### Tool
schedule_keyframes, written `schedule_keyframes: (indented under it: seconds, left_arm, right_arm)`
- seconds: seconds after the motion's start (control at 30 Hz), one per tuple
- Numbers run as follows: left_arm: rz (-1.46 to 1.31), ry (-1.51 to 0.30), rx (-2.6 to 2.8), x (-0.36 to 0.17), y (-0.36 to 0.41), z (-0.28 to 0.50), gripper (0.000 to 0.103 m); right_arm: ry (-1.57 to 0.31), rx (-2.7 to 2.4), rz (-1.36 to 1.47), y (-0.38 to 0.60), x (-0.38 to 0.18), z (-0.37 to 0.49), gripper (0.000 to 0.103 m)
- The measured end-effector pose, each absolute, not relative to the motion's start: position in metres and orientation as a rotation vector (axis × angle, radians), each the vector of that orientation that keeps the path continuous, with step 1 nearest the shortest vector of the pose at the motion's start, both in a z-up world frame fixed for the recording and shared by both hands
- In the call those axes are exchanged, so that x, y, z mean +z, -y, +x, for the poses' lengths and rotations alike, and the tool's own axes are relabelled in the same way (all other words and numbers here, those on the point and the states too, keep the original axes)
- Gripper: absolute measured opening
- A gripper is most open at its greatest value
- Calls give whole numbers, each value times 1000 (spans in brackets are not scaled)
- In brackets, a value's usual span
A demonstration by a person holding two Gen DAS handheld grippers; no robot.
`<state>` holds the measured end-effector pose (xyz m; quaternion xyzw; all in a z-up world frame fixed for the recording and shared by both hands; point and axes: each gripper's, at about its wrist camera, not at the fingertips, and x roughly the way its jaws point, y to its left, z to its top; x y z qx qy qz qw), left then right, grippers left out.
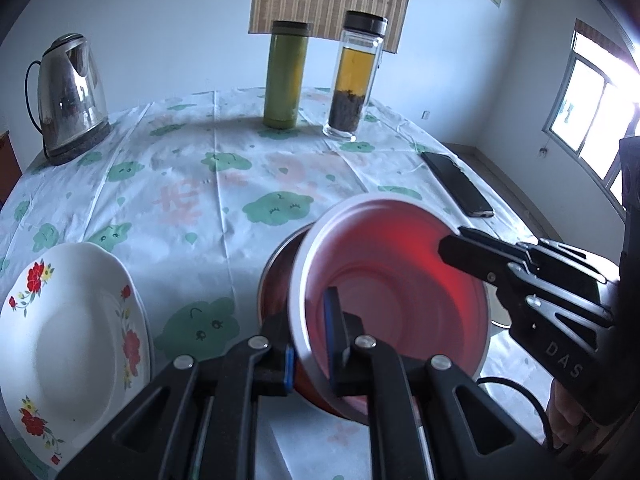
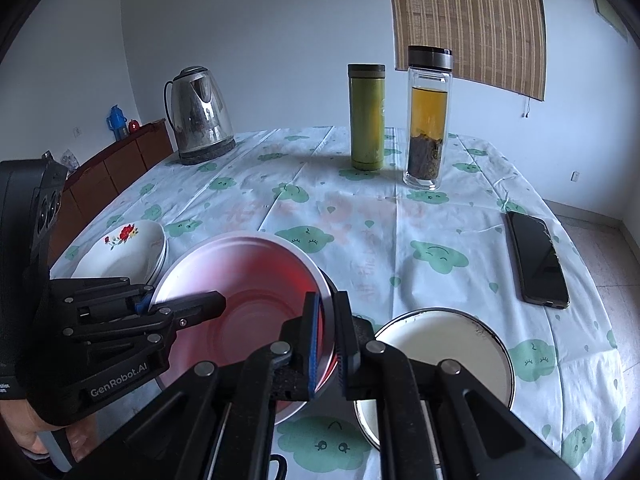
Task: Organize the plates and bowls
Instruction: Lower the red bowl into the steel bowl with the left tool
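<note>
Daylight is blowing out the window w/ glare; room is looking dim, bluish. Fisheye is bending edges, corners are vignetting black; nearest parts are blurring.

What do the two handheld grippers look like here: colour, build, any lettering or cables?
Both are matte black linkage grippers with silver pivot pins and blue-edged finger pads. The right gripper bears raised letters "DAS"; a black cable loops beneath it. The left gripper carries white "GenRobot.AI" lettering.
</note>
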<state>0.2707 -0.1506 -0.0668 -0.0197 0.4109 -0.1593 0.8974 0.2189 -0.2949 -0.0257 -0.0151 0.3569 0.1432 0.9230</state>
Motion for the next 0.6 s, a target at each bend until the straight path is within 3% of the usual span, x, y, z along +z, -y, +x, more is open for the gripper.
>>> schedule_keyframes:
  seconds: [0.6]
  left_arm:
    - [37,-817,-294,-67,156,268,12]
  right_arm:
    - [-743,283,-62,290,-36,221,9]
